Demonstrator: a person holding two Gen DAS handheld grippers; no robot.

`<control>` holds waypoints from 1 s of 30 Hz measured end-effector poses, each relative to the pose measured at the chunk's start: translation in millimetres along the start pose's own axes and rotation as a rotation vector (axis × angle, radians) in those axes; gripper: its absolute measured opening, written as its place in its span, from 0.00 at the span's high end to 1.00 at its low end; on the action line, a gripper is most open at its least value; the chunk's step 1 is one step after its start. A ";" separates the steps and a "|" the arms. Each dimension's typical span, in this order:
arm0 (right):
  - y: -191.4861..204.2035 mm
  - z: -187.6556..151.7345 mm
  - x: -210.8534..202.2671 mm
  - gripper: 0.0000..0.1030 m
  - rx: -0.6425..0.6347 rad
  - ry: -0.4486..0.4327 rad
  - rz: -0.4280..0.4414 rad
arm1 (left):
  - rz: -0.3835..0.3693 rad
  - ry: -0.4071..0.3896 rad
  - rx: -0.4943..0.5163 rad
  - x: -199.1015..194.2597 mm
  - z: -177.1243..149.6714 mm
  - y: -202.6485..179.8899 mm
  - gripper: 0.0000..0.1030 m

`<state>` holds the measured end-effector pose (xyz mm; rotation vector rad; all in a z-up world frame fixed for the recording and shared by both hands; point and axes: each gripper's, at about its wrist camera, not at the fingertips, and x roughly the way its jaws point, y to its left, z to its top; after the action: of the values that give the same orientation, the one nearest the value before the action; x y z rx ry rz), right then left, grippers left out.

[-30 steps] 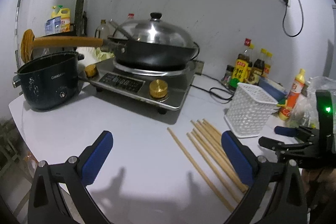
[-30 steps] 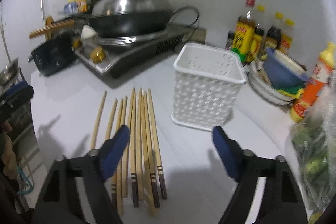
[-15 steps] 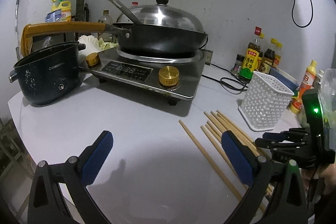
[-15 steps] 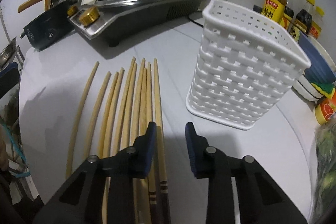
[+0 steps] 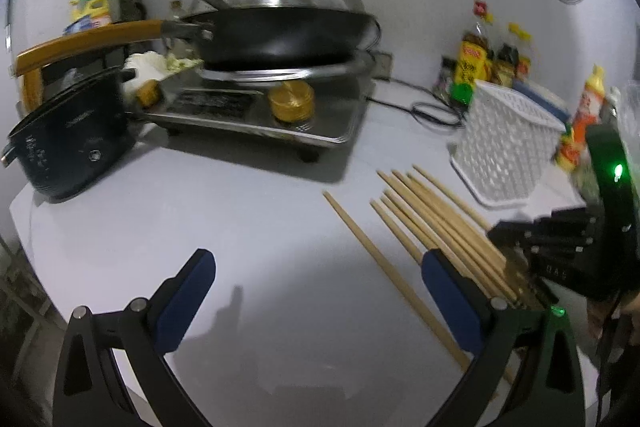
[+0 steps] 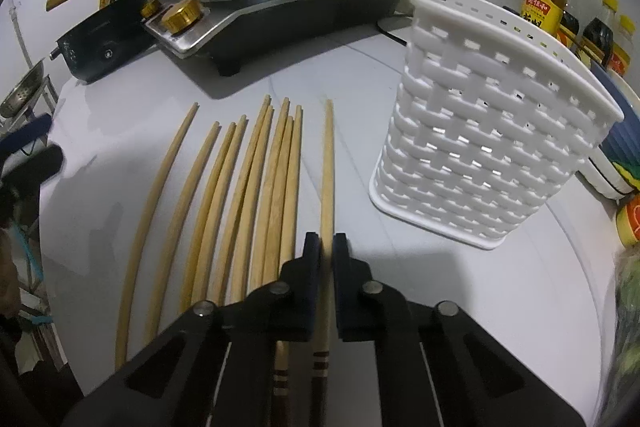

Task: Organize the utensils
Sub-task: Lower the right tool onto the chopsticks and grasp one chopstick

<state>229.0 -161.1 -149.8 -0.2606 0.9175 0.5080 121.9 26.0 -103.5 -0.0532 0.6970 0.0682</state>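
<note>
Several wooden chopsticks [image 6: 240, 187] lie side by side on the white counter; they also show in the left wrist view [image 5: 436, 223]. My right gripper [image 6: 327, 247] is shut on the rightmost chopstick [image 6: 328, 167], near its thick end. A white woven utensil basket [image 6: 488, 147] stands upright just right of the chopsticks and also shows in the left wrist view [image 5: 508, 147]. My left gripper [image 5: 316, 303] is open and empty, low over the counter left of the chopsticks. The right gripper body [image 5: 560, 247] shows at that view's right edge.
An induction cooker [image 5: 260, 111] with a lidded black wok [image 5: 280, 31] stands at the back. A dark electric pot [image 5: 68, 147] sits at the left. Sauce bottles [image 5: 480, 59] and a bowl stand behind the basket. A cable [image 5: 424, 107] runs along the counter.
My right gripper has gone down and closed on the rightmost chopstick, which now lies apart from the others. My left gripper has dropped lower and stays open.
</note>
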 end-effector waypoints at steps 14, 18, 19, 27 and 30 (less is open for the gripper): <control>-10.2 -12.5 -50.9 0.94 0.004 -0.141 0.096 | -0.011 0.176 0.133 45.1 -7.0 -47.4 0.41; -13.3 -17.4 -68.6 0.94 -0.005 -0.184 0.110 | -0.020 0.207 0.159 48.6 -11.0 -56.1 0.54; -16.5 -19.4 -72.3 0.94 -0.003 -0.191 0.111 | -0.022 0.211 0.167 48.1 -11.0 -57.8 0.57; -27.0 -30.1 -91.6 0.94 0.016 -0.234 0.102 | -0.058 0.246 0.194 41.2 -13.8 -67.2 0.74; -30.6 -35.1 -99.0 0.94 0.020 -0.245 0.098 | -0.068 0.252 0.195 36.1 -17.1 -68.6 0.87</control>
<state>171.2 -232.5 -90.3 -0.1317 0.6990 0.6069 144.1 -42.0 -138.0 0.1033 0.9497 -0.0730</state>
